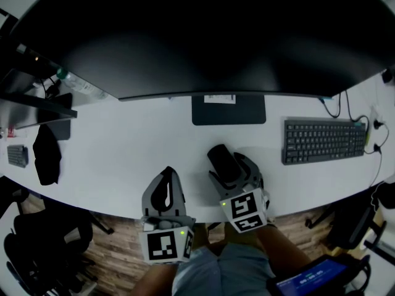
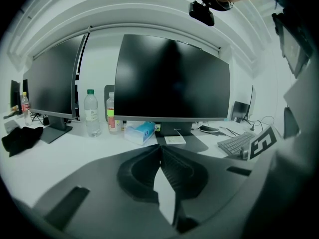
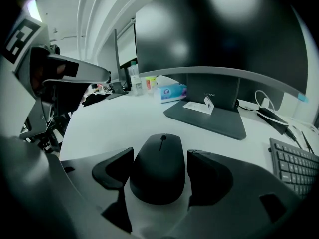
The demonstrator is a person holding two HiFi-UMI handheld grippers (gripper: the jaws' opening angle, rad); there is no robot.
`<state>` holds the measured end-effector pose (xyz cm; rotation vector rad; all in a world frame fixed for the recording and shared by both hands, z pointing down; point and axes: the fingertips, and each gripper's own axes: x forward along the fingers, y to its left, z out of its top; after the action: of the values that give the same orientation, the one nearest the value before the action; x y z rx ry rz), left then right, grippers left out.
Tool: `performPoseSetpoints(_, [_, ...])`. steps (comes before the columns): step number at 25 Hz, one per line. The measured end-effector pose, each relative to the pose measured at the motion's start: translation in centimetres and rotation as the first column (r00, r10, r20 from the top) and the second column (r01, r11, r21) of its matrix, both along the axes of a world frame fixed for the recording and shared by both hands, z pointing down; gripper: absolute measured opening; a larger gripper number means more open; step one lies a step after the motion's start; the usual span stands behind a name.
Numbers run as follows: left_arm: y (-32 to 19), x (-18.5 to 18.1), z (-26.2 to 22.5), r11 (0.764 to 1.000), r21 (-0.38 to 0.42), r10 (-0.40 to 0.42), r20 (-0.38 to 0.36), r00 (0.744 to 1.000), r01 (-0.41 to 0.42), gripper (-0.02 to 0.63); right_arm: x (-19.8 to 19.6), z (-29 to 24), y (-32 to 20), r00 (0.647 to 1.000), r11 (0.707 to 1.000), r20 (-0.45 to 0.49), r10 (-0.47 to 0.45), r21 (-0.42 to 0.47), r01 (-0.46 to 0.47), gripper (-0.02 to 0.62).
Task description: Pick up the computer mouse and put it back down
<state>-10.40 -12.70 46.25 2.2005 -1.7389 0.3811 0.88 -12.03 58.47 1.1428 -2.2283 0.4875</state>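
The black computer mouse (image 1: 223,160) (image 3: 158,167) rests on the white desk (image 1: 123,147) near its front edge. My right gripper (image 1: 233,172) (image 3: 159,172) stands around it, one jaw on each side of the mouse; a thin gap shows at the right pad (image 3: 202,176), and the pads do not press on it. To its left, my left gripper (image 1: 165,180) (image 2: 160,151) hangs over the desk's front edge, shut with its tips touching and nothing between them.
A large dark monitor (image 1: 203,36) on a flat stand (image 1: 228,108) stands behind the mouse. A keyboard (image 1: 324,140) lies to the right, a black cloth (image 1: 46,153) at far left. A tissue box (image 2: 140,132) and bottles (image 2: 90,112) sit further back.
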Motion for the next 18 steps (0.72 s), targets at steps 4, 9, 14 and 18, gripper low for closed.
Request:
performPoseSetpoints(4, [-0.2, 0.0, 0.0, 1.0, 0.002, -0.002, -0.006, 1.0, 0.002, 0.008, 0.0, 0.2, 0.0, 1.0, 1.0, -0.013, 0.0, -0.008, 0.0, 0.347])
performPoseSetpoints(9, [-0.3, -0.1, -0.2, 1.0, -0.001, -0.005, -0.01, 1.0, 0.005, 0.008, 0.1, 0.4, 0.0, 1.0, 1.0, -0.028, 0.004, -0.019, -0.005, 0.344])
performPoseSetpoints(14, [-0.4, -0.2, -0.5, 1.0, 0.005, -0.007, -0.008, 1.0, 0.007, 0.008, 0.5, 0.5, -0.3, 0.999, 1.0, -0.031, 0.016, -0.024, -0.016, 0.31])
performPoseSetpoints(18, [-0.4, -0.5, -1.2, 1.0, 0.019, -0.01, -0.005, 1.0, 0.01, 0.008, 0.6, 0.3, -0.2, 1.0, 0.999, -0.019, 0.019, -0.027, -0.019, 0.302])
